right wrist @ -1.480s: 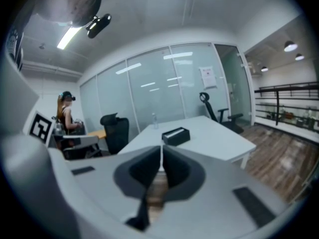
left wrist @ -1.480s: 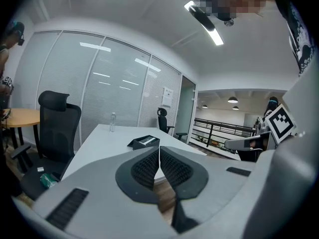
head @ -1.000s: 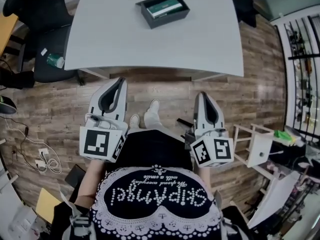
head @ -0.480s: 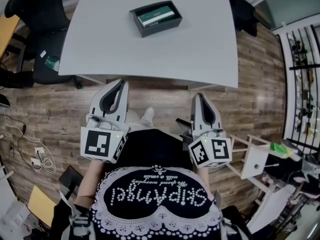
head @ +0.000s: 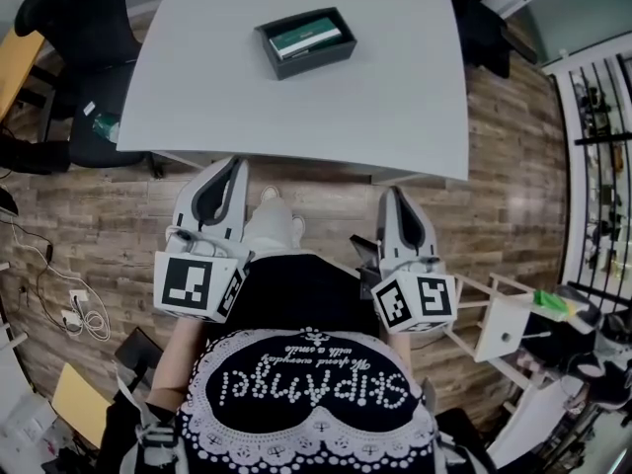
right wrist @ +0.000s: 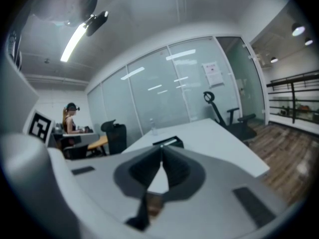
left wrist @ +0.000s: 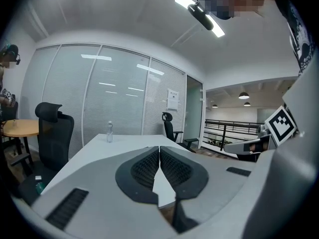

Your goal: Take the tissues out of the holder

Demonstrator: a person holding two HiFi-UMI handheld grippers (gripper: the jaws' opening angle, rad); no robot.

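1. Over the last second the holder [head: 304,41] has slid a little left and lower in the head view. The worktop [head: 395,97] has drawn nearer, so the person is probably closing in, with nothing reached yet.
2. The tissues [head: 308,36] lie in the holder at the frame's upper middle, well apart from both tools.
3. The left tool [head: 235,162] and right tool [head: 393,192] are both clenched with nothing between their jaws. They must open before any grasp.
4. The worktop's near edge runs just above both tool tips in the head view.
5. The chairs at upper left [head: 79,28] and upper right [head: 484,13] stand off the straight path. A white stool [head: 504,324] sits at lower right, near the right tool.
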